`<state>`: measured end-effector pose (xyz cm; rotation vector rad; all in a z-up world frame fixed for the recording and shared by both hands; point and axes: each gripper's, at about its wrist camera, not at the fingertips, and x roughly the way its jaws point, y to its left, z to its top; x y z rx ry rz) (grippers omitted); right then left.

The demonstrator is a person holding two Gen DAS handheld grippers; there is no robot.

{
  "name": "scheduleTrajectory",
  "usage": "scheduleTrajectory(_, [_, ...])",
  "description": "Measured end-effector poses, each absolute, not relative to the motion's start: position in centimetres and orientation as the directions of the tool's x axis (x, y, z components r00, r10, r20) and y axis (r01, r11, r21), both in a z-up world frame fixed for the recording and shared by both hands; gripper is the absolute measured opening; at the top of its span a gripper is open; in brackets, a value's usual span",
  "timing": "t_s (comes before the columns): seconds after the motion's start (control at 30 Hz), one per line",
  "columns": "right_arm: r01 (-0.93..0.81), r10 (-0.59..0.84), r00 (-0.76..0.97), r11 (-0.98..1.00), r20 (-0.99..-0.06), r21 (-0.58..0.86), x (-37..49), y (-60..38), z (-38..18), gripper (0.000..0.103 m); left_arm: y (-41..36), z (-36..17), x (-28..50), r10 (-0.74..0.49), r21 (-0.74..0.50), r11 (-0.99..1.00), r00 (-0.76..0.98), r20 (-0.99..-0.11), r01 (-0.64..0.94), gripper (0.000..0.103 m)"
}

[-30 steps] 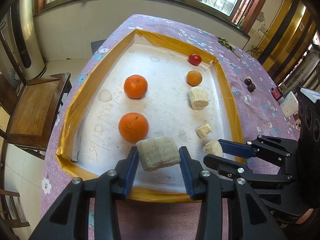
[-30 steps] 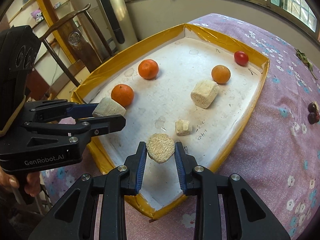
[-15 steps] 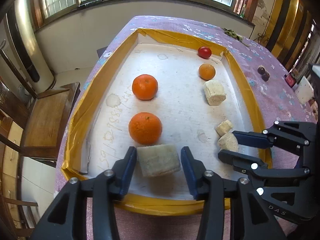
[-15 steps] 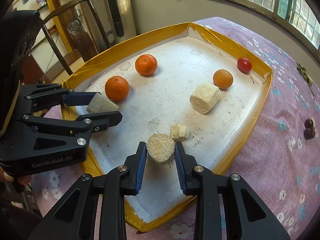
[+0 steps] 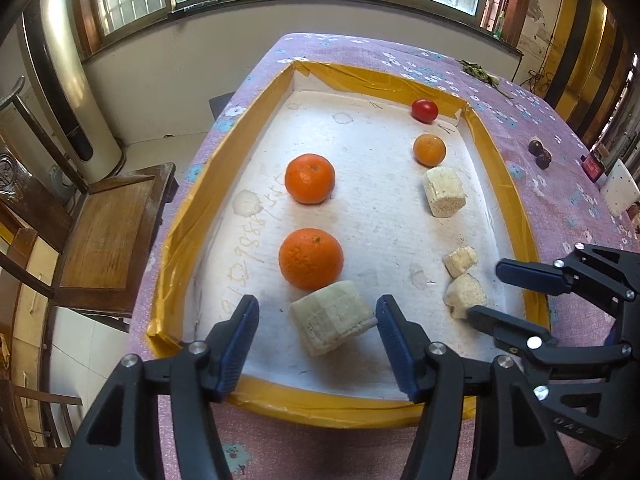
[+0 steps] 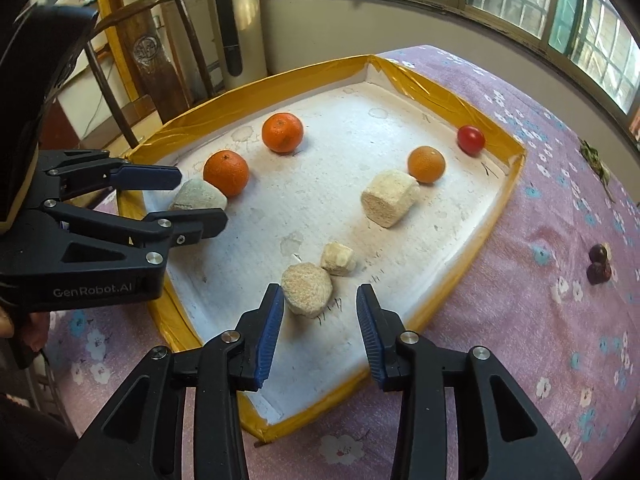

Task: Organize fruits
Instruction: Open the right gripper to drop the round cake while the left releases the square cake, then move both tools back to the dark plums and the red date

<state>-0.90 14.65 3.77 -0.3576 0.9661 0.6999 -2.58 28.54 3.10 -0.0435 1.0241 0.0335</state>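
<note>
A white foam tray with a yellow taped rim holds two big oranges, a small orange, a red tomato and pale chunks. My left gripper hangs over the near edge, its jaws opening. A pale block lies on the tray between them, with a gap on each side. To the right, my right gripper is opening too. A round pale piece rests between its fingers, close to the left pad and clear of the right one.
A larger pale chunk and a small one lie in the tray's right half. Two dark fruits sit on the purple flowered cloth to the right. A wooden chair stands left of the table.
Both pairs of jaws have spread apart. The block and the round piece, gripped before, now lie on the tray floor free of the pads.
</note>
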Motion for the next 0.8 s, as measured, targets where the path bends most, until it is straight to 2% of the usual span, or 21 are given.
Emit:
scheduleTrajectory(0.2, [-0.656,0.439,0.376,0.748,-0.816,0.101,-1.4,12.2,5.7,0.036,29.2,3.8,-2.4,0.021,-0.038,0.994,0.529,-0.848,-0.101,0.071])
scheduleTrajectory(0.33, [-0.611,0.442,0.390,0.781,-0.808,0.132,-1.3,9.7,6.4,0.041,28.6,4.7,-1.8,0.018,-0.050,0.993,0.544,-0.839,-0.111,0.074])
scheduleTrajectory(0.67, [-0.355,0.347,0.458,0.915,-0.819,0.190,3.0,-1.1,5.3,0.043,21.1,8.0,0.1,-0.060,-0.069,0.998,0.597,-0.800,0.007,0.094])
scheduleTrajectory(0.8, [-0.246,0.314,0.491,0.945,-0.813,0.216,5.3,-5.8,5.3,0.044,17.9,8.7,1.0,-0.104,-0.089,0.995,0.591,-0.800,0.055,0.098])
